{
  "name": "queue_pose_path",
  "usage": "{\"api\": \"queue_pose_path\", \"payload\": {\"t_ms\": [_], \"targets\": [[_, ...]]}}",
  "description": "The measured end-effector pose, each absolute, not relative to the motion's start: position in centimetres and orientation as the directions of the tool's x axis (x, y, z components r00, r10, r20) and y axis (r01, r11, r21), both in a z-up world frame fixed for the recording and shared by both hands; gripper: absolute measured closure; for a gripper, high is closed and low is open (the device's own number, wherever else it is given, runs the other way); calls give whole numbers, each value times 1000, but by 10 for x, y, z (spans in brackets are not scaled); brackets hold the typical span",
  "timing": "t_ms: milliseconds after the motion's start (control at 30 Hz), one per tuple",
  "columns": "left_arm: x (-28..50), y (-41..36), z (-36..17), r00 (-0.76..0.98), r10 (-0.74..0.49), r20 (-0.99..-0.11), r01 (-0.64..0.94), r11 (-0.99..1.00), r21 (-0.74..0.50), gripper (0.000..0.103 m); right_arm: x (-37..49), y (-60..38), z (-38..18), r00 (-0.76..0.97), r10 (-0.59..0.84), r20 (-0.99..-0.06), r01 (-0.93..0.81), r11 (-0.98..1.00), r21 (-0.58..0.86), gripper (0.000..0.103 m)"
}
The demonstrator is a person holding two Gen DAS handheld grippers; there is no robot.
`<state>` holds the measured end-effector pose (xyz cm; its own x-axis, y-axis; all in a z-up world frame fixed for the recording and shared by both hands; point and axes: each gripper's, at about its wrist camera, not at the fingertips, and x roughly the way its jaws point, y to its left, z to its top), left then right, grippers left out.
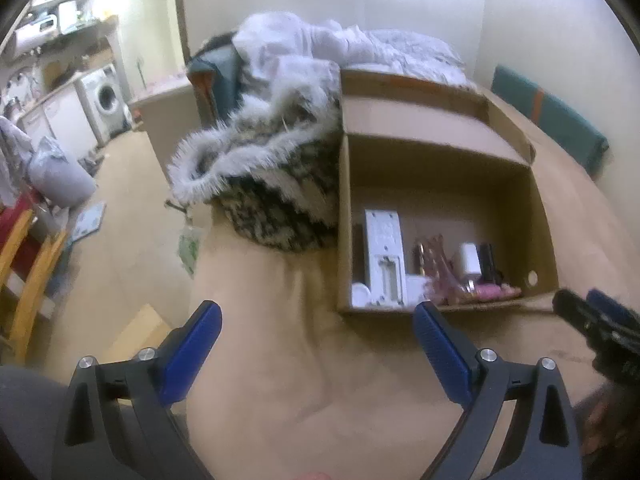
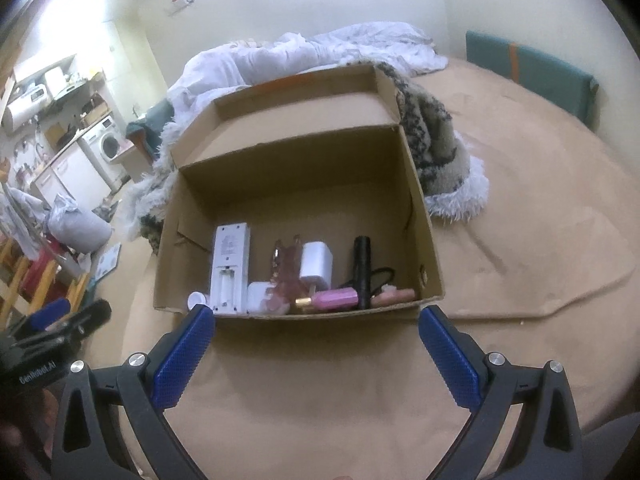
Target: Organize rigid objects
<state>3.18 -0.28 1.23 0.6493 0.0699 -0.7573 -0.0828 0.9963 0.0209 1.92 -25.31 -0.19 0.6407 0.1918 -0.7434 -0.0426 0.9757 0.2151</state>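
Note:
An open cardboard box (image 2: 420, 216) (image 1: 536, 200) stands on the tan bed cover. Along its near wall lie a white remote with its battery bay open (image 2: 230, 266) (image 1: 383, 256), a white charger plug (image 2: 316, 266), a black flashlight (image 2: 362, 268), a pink tube (image 2: 334, 299) and a pinkish clip (image 2: 286, 276). My right gripper (image 2: 316, 354) hangs open just in front of the box, with nothing between its blue pads. My left gripper (image 1: 318, 350) is open and empty over the cover, left of the box. The right gripper (image 1: 600, 320) shows at the edge of the left wrist view.
A furry black-and-white blanket (image 1: 272, 176) and white bedding (image 1: 340, 48) lie against the box's left and far sides. A teal cushion (image 2: 532, 68) leans on the wall. Beyond the bed's left edge are a floor with clutter, wooden chairs (image 1: 28, 280) and a washing machine (image 1: 105, 100).

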Motion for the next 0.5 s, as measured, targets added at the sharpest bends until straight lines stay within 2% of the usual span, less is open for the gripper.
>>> {"api": "queue_pose_path", "payload": {"t_ms": [500], "targets": [[33,-4,9,637,74,-767,-80,996,29,7,19,-250,-2,644,195,-740,-45,975,218,0]]}}
